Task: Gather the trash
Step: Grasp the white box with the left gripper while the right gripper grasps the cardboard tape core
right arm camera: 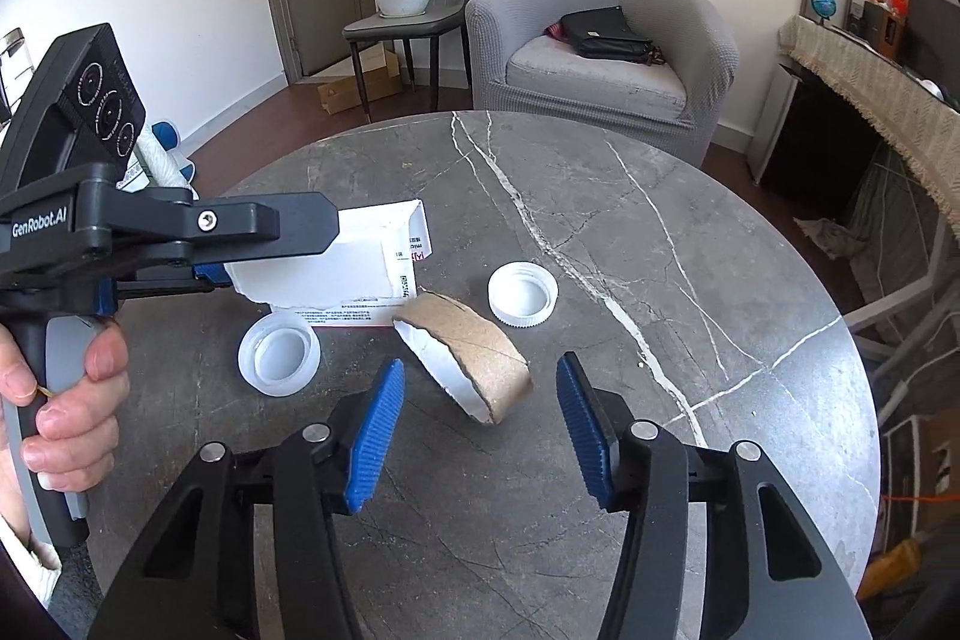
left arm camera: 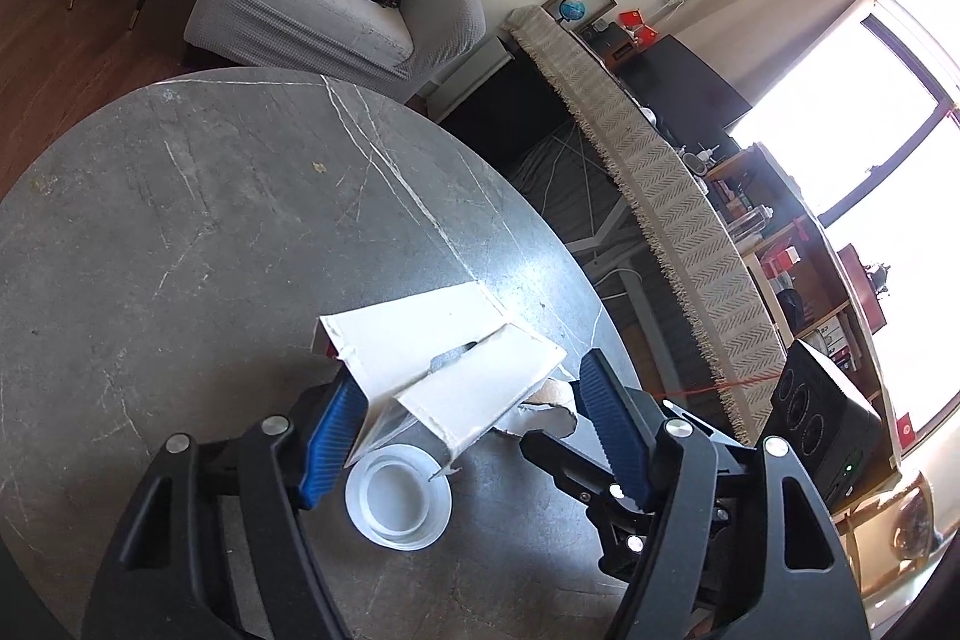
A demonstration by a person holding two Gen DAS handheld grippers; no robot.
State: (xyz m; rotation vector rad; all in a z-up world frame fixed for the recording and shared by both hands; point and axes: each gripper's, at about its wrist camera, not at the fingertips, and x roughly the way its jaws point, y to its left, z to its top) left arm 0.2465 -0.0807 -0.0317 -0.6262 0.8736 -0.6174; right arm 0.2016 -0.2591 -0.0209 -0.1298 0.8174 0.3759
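On the round grey marble table (right arm camera: 690, 232) lies a torn white carton (left arm camera: 444, 370) (right arm camera: 342, 262). My left gripper (left arm camera: 469, 373) stands open around it: the left pad touches its edge and the right pad stands clear. A clear plastic lid (left arm camera: 399, 499) (right arm camera: 279, 352) lies just below the carton. A torn brown cardboard ring (right arm camera: 468, 358) (left arm camera: 543, 403) stands on edge between the blue pads of my right gripper (right arm camera: 480, 367), which is open with a gap on each side. A white screw cap (right arm camera: 522, 292) lies behind the ring.
A hand (right arm camera: 66, 388) grips the left gripper's handle at the table's left edge. Behind the table stands a grey armchair (right arm camera: 600, 40) with a black bag, and beside it a chair (right arm camera: 414, 22) bearing a potted plant. A cloth-covered sideboard (right arm camera: 870, 82) runs along the right.
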